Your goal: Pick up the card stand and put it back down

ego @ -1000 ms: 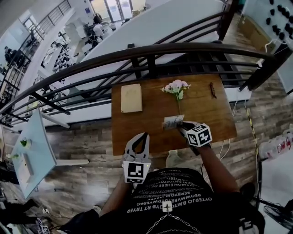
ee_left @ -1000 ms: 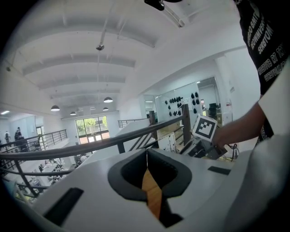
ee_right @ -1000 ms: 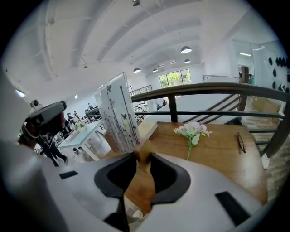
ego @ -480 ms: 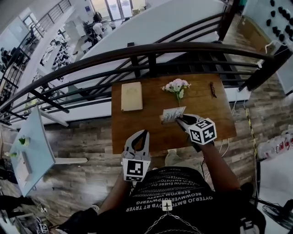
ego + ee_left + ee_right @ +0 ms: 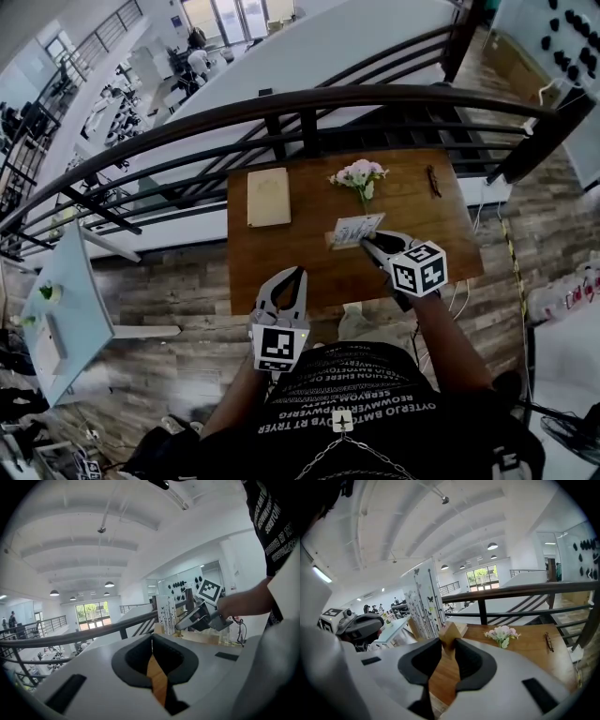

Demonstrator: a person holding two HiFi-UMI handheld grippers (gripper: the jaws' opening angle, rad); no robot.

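Right gripper point(image 5: 367, 241): my fingers were clamped on the wooden base of the card stand point(image 5: 357, 230), one on either side of the block. The white printed card rose above the base. The stand hung over the middle of the tabletop point(image 5: 281, 267), apparently clear of it.

Left gripper point(image 5: 292, 277): my fingers were closed together with nothing between them, held over the near edge of the tabletop, well apart from the stand.

Also noted on the tabletop: a spray of pink flowers point(image 5: 360, 175) just beyond the stand, a tan book point(image 5: 269, 198) at far left, and a small dark object point(image 5: 433, 181) at far right.
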